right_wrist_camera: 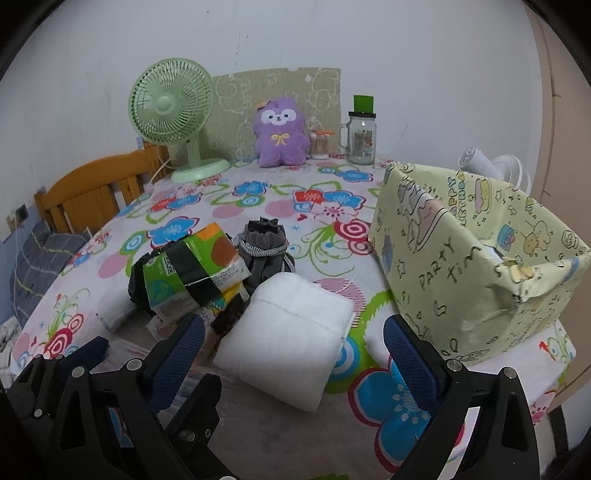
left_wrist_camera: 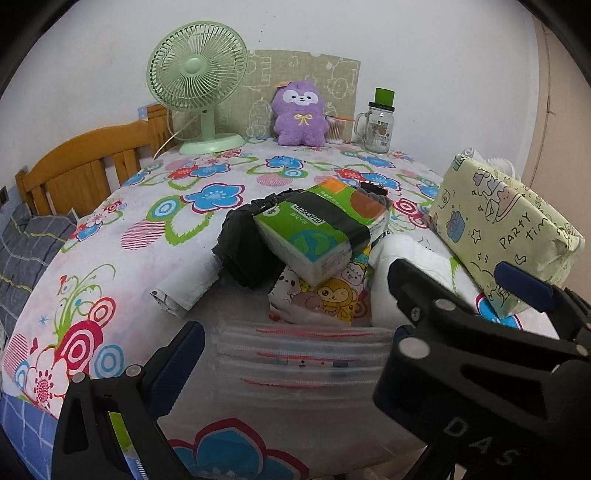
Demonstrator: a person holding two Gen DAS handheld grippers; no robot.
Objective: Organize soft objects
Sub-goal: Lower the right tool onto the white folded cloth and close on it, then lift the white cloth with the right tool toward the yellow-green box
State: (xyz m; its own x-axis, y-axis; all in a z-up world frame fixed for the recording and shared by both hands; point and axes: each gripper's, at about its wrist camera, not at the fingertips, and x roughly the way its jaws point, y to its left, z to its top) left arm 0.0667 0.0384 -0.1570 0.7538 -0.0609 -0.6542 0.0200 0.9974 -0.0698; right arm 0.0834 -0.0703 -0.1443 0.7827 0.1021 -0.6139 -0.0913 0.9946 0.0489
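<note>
**Along the back of the table**

A green desk fan [left_wrist_camera: 197, 86] stands at the left, its cord trailing off the floral tablecloth [left_wrist_camera: 122, 240]. A glass jar [left_wrist_camera: 378, 127] with a green lid stands right. A wooden bed frame [left_wrist_camera: 85, 166] lies behind, left.

Soft even light, fisheye-warped edges.

Plain white wall [left_wrist_camera: 369, 29] behind a floral-clothed table [left_wrist_camera: 155, 229], wooden bed headboard [left_wrist_camera: 85, 166] at left
</note>
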